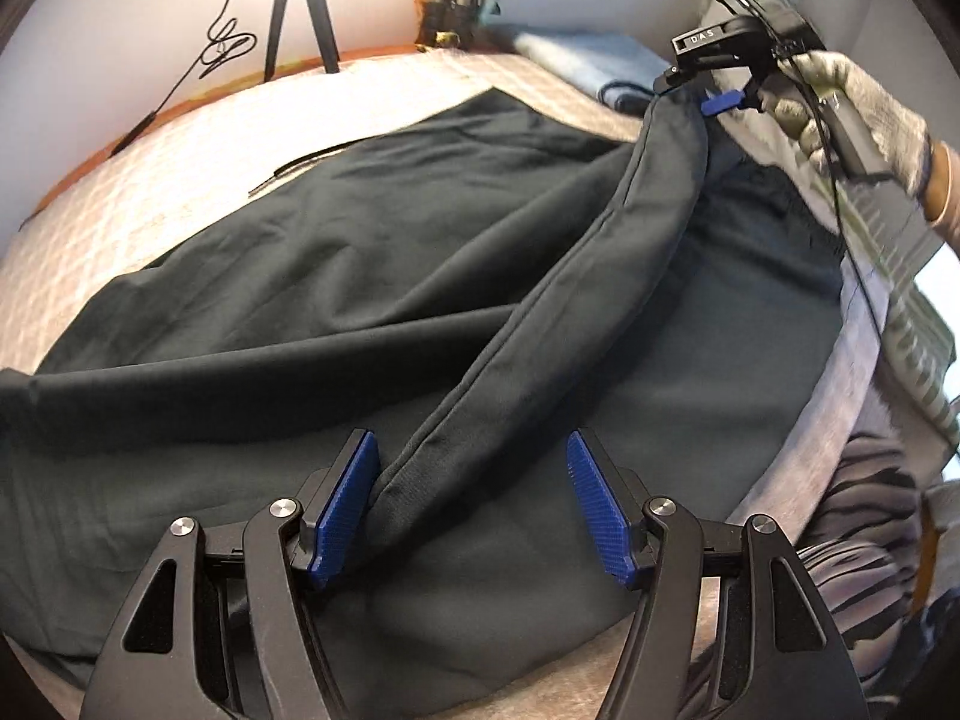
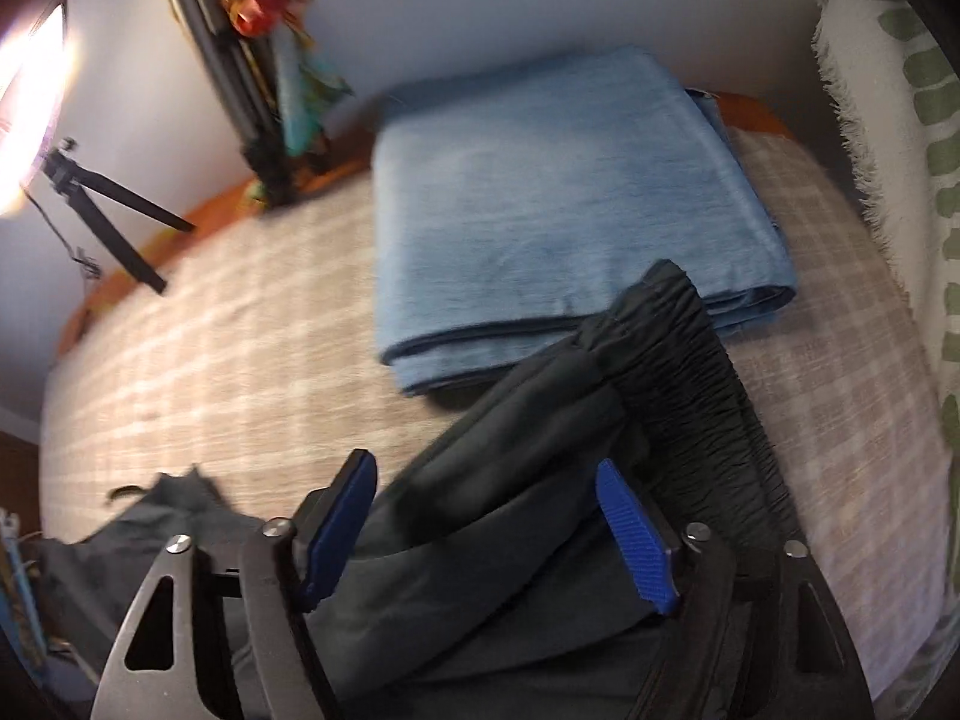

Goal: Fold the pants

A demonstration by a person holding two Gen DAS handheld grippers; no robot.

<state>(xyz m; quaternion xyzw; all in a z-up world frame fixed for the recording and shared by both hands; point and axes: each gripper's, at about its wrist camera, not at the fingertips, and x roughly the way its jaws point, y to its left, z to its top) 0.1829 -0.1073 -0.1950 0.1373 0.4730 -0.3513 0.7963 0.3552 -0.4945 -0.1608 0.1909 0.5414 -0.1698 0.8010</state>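
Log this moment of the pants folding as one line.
task: fold pants | pants: dark, spread on bed, one fold raised | left gripper: open over fold | right gripper: open around waistband end | folded blue cloth: beside

This is a room in a home, most likely a bedroom. The work surface is a bed [image 2: 240, 330] covered with a beige checked cloth, its orange-brown wooden edge [image 1: 180, 102] running along a plain pale wall. At twelve o'clock in the right wrist view a folded blue blanket [image 2: 552, 210] lies on the cover. A fringed white fabric with green leaf shapes [image 2: 900, 180] hangs at three o'clock. By the wall, at eleven o'clock, stands a bunch of colourful, blurred decorations [image 2: 270, 18]. A small black tripod [image 1: 300, 18] with a trailing cable stands on the wooden edge, at eleven o'clock in the left wrist view.
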